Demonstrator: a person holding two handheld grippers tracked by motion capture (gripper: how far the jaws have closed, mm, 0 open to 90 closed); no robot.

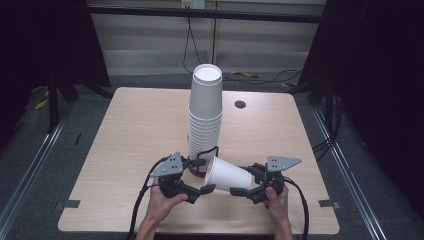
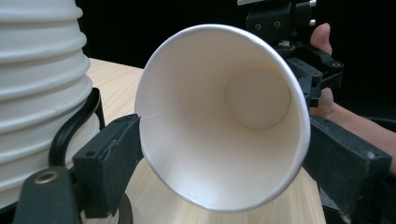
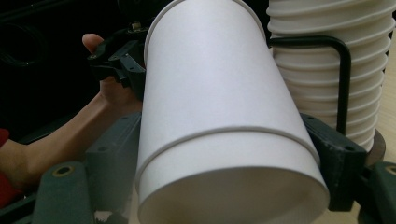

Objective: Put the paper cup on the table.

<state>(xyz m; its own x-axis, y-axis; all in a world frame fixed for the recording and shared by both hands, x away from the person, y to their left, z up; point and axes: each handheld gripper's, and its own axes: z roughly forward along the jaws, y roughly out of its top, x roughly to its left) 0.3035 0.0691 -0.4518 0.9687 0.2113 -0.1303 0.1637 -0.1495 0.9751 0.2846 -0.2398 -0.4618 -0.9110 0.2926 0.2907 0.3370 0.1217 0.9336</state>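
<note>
A white paper cup (image 1: 227, 175) lies on its side between my two grippers, above the table's near middle. Its mouth (image 2: 219, 121) faces the left gripper (image 1: 204, 176), whose jaws (image 2: 224, 163) stand on either side of the rim with the pads against it. The right gripper (image 1: 242, 181) is shut on the cup's base end (image 3: 224, 154), one jaw on each side. Just behind stands a tall stack of white cups (image 1: 205, 115), mouth down, with a black wire holder (image 3: 343, 79) bent around its lower part.
The wooden table (image 1: 130, 140) has a small dark cable hole (image 1: 240, 104) at the back right. The stack (image 2: 37, 70) rises right beside the left jaw. Metal rails (image 1: 30, 165) run along the floor on both sides, and cables lie behind the table.
</note>
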